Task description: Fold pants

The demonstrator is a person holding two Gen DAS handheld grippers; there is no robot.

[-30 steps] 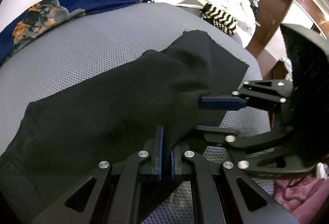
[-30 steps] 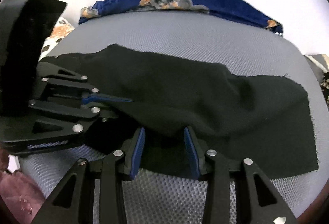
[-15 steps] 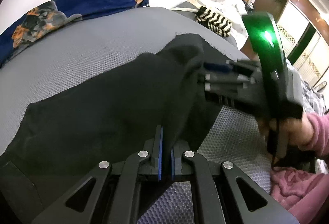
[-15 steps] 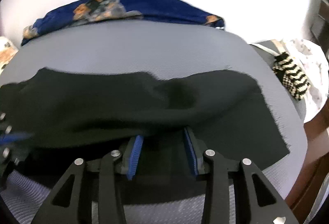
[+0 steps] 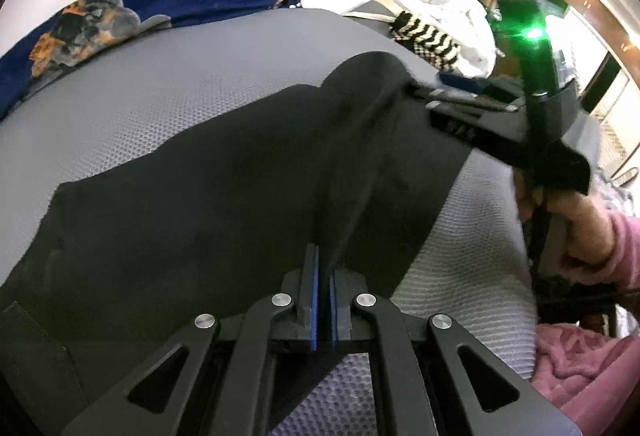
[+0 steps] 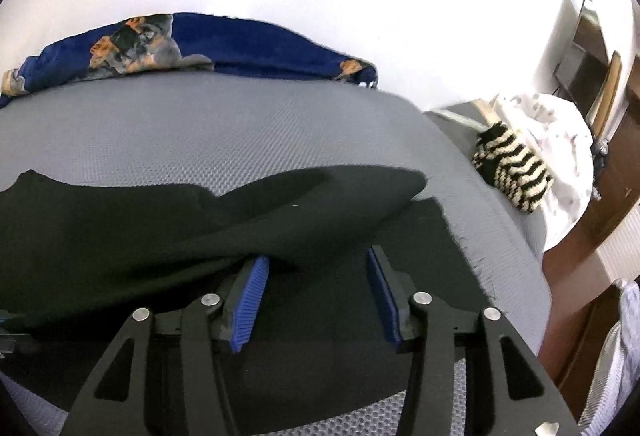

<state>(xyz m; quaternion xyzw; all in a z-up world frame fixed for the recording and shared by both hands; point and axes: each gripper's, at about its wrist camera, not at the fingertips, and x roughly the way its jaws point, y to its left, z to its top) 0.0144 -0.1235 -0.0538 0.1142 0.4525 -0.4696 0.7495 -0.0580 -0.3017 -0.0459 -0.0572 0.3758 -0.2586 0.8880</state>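
1. Item: black woven-fabric pants point(image 5: 224, 204), spread across a grey honeycomb-mesh surface point(image 5: 192, 84), with one ridge of cloth lifted towards the near edge.
2. Left gripper point(image 5: 323, 296), black frame with blue pads: clenched on the lifted fold of the pants, the cloth rising in a taut crease from between the pads.
3. Right gripper point(image 6: 316, 292), same make: jaws stand apart. Cloth drapes over and between the pads, but they do not appear to press on it; released, by my reading.
4. Handling, as judged: light, limp, not fragile; it sags and creases wherever unsupported. The frayed cut edge point(image 6: 460, 244) could snag. Best taken at a doubled fold or hem corner, both layers pinched together.
5. Left wrist view only: the right gripper's body with a green light, and the person's hand point(image 5: 576, 220) in a pink sleeve.
6. Right wrist view only: the gap between the right pads.
7. Both views: blue patterned cloth point(image 6: 200, 48) along the far edge, and a black-and-cream striped knit item point(image 6: 512, 172) off the surface.
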